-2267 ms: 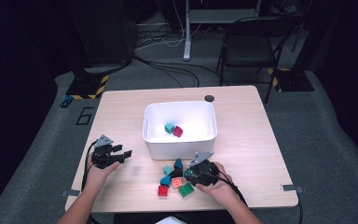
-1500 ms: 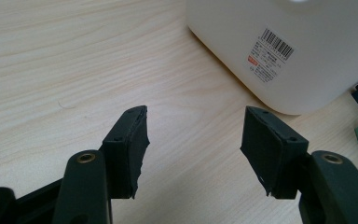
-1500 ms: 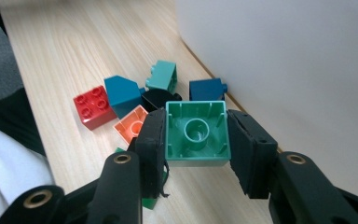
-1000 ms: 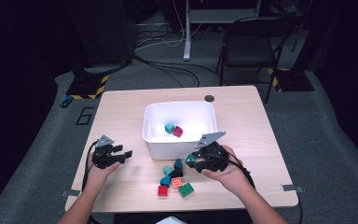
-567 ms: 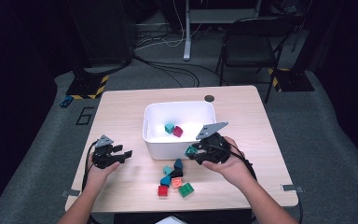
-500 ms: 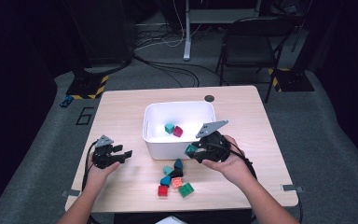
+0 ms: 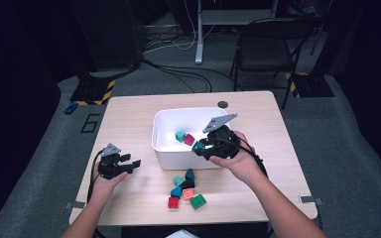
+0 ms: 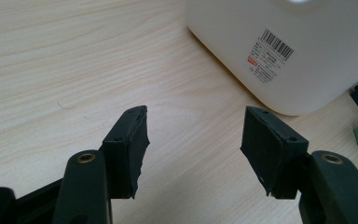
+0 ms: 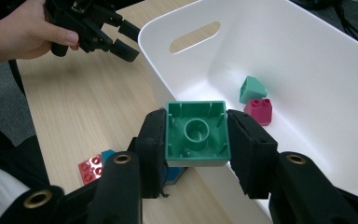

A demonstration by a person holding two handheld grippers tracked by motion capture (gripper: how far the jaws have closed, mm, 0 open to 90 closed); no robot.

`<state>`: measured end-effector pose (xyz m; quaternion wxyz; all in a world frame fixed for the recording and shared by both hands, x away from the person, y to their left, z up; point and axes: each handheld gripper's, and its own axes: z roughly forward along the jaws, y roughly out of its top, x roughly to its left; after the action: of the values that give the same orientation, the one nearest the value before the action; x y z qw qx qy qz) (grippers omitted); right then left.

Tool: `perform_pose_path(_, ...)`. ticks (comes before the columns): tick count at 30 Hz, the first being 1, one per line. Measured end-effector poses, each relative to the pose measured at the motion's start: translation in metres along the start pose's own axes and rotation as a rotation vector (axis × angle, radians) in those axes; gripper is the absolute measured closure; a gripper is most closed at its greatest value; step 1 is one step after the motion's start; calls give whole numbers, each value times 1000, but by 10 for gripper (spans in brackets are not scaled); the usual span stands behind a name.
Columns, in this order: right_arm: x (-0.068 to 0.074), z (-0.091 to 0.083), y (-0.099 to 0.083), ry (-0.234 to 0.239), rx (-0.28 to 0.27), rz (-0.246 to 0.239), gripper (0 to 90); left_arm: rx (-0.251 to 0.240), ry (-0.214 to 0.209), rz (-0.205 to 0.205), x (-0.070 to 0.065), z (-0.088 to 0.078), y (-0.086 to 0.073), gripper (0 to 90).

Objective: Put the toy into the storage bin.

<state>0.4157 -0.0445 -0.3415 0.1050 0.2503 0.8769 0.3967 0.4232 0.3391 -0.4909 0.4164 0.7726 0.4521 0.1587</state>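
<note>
Gripping a green plastic block (image 9: 196, 133), the right gripper (image 7: 209, 148) is hovering over the near rim of the white bin (image 7: 164, 148), at about 5 o'clock of it. Block is square, hollow underside with a round tube facing the camera, black rubbery pads (image 9: 151, 144) pressing on both sides. Inside the smooth, glossy bin, a teal block (image 9: 251, 89) and a studded magenta block (image 9: 259, 112) are lying side by side. The left gripper (image 7: 129, 166) is sitting at 8 o'clock of the bin on the woodgrain table (image 7: 129, 114), jaws apart, nothing between them. Loose bricks (image 7: 186, 191) are clustering at 6 o'clock.
</note>
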Motion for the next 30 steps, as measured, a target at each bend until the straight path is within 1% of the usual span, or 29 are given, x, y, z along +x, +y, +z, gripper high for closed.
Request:
perform_pose_path(5, -5, 6, 9, 1, -2, 7, 584, -2, 0, 1, 0, 0, 0, 404)
perform_pose_path(6, -6, 7, 11, -1, -3, -1, 584, -1, -1, 0, 0, 0, 0, 404)
perform_pose_path(10, -10, 12, 16, -7, -3, 9, 584, -6, 1, -2, 0, -1, 0, 404)
perform_pose_path(12, -13, 15, 19, -12, -7, 3, 584, -6, 1, -1, 0, -1, 0, 404)
perform_pose_path(15, -17, 20, 24, -17, -9, 14, 583, -7, 2, -6, 0, 0, 0, 404)
perform_pose_path(17, -20, 25, 27, -19, -7, 24, 584, -7, 1, -7, 1, 0, 0, 404)
perform_pose_path(22, -26, 37, 34, -21, 6, 24, 584, -9, 0, -8, 1, -1, 0, 404)
perform_pose_path(23, -27, 39, 35, -23, 10, 35, 584, -9, -1, -7, 1, -1, 0, 404)
perform_pose_path(25, -30, 44, 38, -26, 7, 32, 584, -9, -1, -7, 1, 0, 0, 404)
perform_pose_path(27, -33, 50, 40, -29, 15, 44, 583, -9, -2, -6, 1, 0, 0, 404)
perform_pose_path(28, -34, 52, 41, -31, 13, 36, 583, -9, -3, -5, 1, 0, 0, 404)
perform_pose_path(29, -35, 55, 42, -34, 19, 47, 583, -9, -3, -5, 1, 0, 0, 404)
perform_pose_path(30, -37, 58, 43, -35, 18, 39, 583, -8, -4, -4, 1, 0, 0, 404)
